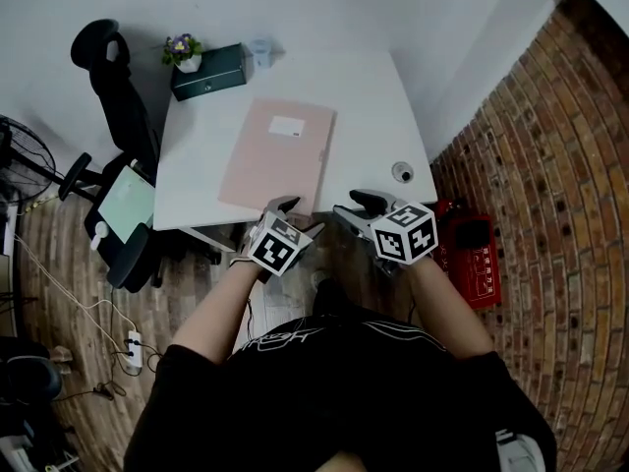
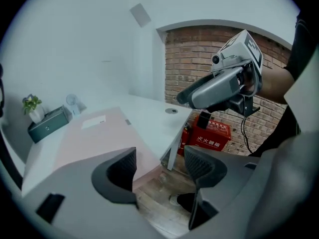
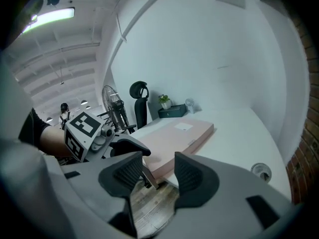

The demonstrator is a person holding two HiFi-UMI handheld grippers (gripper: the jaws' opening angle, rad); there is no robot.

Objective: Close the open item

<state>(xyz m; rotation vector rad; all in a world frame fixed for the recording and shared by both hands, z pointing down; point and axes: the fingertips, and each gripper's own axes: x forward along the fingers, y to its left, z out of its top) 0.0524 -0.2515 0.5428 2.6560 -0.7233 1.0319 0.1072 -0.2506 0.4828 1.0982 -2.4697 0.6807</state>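
Both my left gripper (image 2: 159, 171) and right gripper (image 3: 154, 176) hang spread and empty just off the near edge of the white table (image 1: 378, 106), while the pink folder (image 1: 278, 155) at twelve o'clock lies flat and shut, so I judge nothing is left.

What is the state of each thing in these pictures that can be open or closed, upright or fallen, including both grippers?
Pink folder: closed, lying flat on the white desk.
Dark green box: lid shut.
Potted plant: upright.
Left gripper: open, nothing between the jaws.
Right gripper: open, nothing between the jaws.
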